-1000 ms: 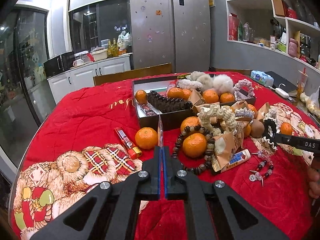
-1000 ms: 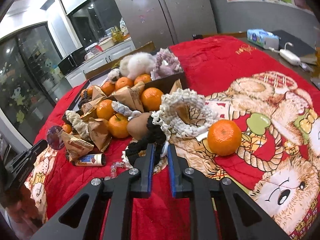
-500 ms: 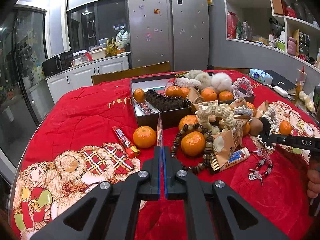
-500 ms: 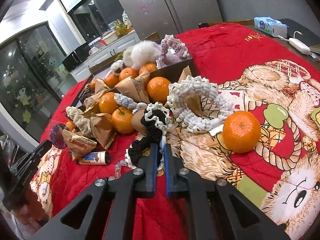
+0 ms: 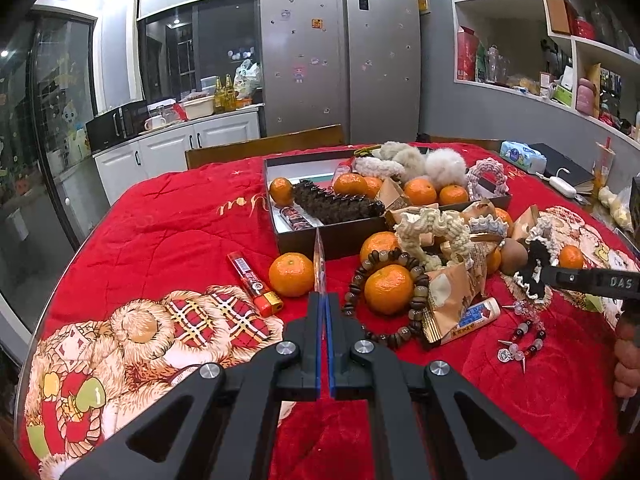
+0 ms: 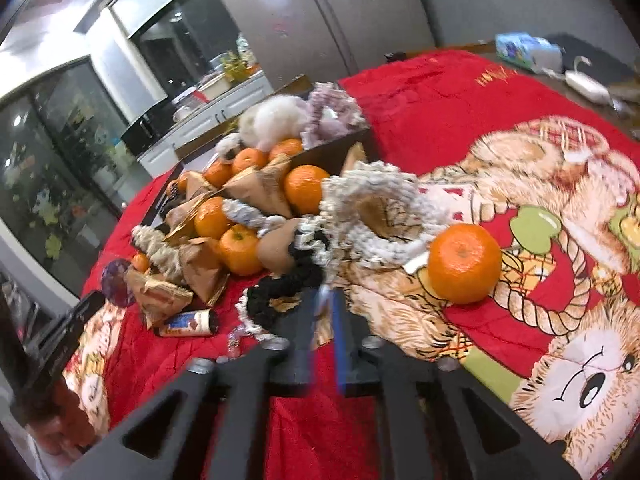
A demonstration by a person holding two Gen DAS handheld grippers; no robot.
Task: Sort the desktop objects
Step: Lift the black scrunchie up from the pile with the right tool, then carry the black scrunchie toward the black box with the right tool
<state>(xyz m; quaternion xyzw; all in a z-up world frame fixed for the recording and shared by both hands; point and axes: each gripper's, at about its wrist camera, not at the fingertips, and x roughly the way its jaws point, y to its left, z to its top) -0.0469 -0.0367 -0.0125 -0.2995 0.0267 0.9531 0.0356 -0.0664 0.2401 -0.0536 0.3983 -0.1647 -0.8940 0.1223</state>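
My left gripper (image 5: 323, 300) is shut on a thin clear flat piece (image 5: 319, 258) that stands up from its tips, above the red cloth in front of a dark box (image 5: 320, 240). My right gripper (image 6: 326, 300) is shut on a black scrunchie with white trim (image 6: 280, 292) and holds it off the cloth; it shows in the left wrist view (image 5: 534, 270) too. Tangerines (image 5: 291, 274) (image 6: 464, 262), a wooden bead bracelet (image 5: 384, 292), brown paper packets (image 6: 260, 190) and cream knitted rings (image 6: 372, 208) lie heaped beside the box.
A red tube (image 5: 254, 284) lies left of the tangerine. A small tube (image 6: 188, 322) and a bead string (image 5: 520, 338) lie near the pile. A tissue pack (image 5: 522, 156) and charger (image 5: 562, 186) sit at the far right edge.
My right gripper closed on the black scrunchie and lifted it a little. My left gripper has stayed shut on the clear piece and drawn back slightly.
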